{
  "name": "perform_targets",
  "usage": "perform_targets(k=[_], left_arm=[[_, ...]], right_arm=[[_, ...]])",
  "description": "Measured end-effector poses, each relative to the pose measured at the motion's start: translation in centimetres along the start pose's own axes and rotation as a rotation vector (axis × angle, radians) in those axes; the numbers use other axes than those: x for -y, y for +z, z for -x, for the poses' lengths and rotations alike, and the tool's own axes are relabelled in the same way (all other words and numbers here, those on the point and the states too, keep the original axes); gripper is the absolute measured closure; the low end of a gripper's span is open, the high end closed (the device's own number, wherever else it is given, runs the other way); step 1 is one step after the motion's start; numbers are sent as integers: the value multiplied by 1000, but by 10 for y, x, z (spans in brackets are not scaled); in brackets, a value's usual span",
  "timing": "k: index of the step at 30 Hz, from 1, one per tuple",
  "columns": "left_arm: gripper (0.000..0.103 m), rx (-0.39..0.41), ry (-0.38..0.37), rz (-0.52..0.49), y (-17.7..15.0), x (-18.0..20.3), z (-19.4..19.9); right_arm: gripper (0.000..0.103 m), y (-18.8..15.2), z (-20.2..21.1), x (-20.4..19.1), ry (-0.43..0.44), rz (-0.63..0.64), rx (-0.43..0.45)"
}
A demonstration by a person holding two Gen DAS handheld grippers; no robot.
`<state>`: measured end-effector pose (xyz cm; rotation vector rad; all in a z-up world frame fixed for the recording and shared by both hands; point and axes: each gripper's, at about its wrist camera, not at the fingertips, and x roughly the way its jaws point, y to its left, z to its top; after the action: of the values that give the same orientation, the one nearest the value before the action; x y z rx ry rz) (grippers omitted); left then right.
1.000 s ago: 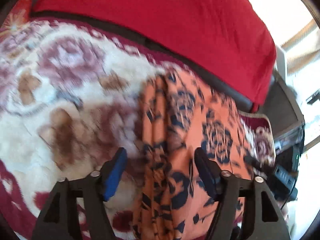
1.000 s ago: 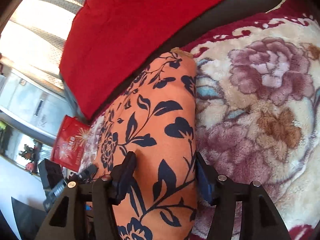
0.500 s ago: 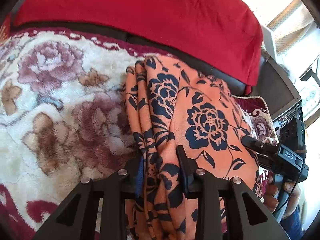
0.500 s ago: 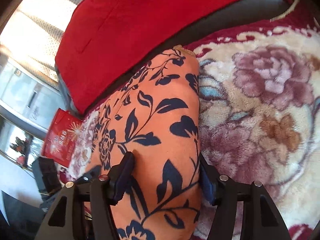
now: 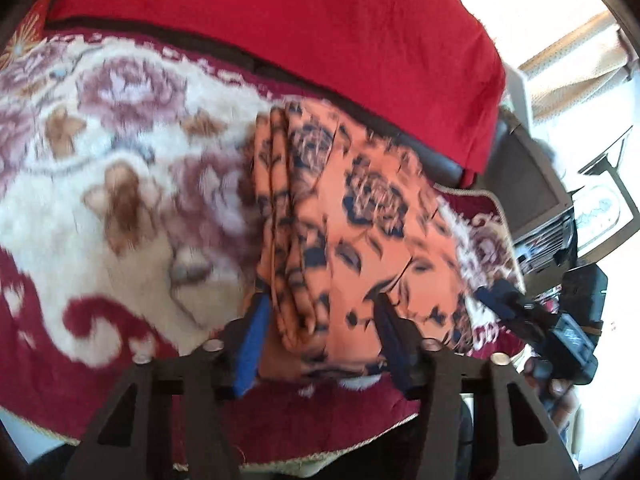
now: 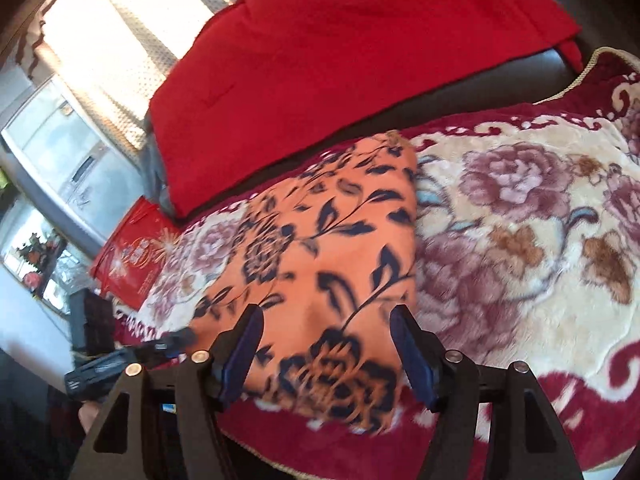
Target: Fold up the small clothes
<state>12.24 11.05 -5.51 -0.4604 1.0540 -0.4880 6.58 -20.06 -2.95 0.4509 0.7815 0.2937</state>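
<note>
Bright daylight blows out the curtains [image 6: 120, 40]; motion blur smears the blanket [image 5: 120, 200]; fisheye edges curve dark.

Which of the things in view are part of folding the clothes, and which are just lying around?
Part of the job:
- orange fabric garment with navy flowers, folded
- left gripper, open
- right gripper, open

Lying about:
- plush cream and maroon rose-patterned blanket, under the garment
- large red cushion
- red printed packet
</note>
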Motion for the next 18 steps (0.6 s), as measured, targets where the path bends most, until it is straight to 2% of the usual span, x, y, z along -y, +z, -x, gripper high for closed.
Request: perform_targets(k=[2,3,4,5,8,9,11,13,14,15,17,18], left_arm=[[74,-25,40,0,-3,2,-7],[89,-29,54,-3,-3,3,-10],[92,-28,59,-5,-2,5,-11],[92,-13,62,-13,-1,10,-7],[93,100,57,-81,-1,35,26],[93,124,42,-74,-6,38,36],[93,111,55,-47,-17,31,31],[92,44,135,-5,-28,10,-1],[92,10,140,34,-32,-4,-15],[91,-11,117,65,-34,-15,-25],[88,2,92,82,-33,-16,-20],[81,7,83,63,-29,-11,-15]], right_arm=[[34,-6,-1,-3,5,12,-9],[34,-8,-3,-3,6,10,-13],[34,-11,-5,-2,11,1,-20],[34,-13,-6,0,17,-10,-23],[34,-18,-5,3,24,-30,-17],[33,-19,-5,4,27,-33,-17],[33,-21,-4,7,28,-39,-15],[33,-21,-5,11,34,-52,-21],[33,-21,-6,13,32,-57,-23],[33,-20,-6,14,32,-58,-26],[33,-20,-7,14,35,-54,-30],[31,-19,-6,15,35,-46,-29]])
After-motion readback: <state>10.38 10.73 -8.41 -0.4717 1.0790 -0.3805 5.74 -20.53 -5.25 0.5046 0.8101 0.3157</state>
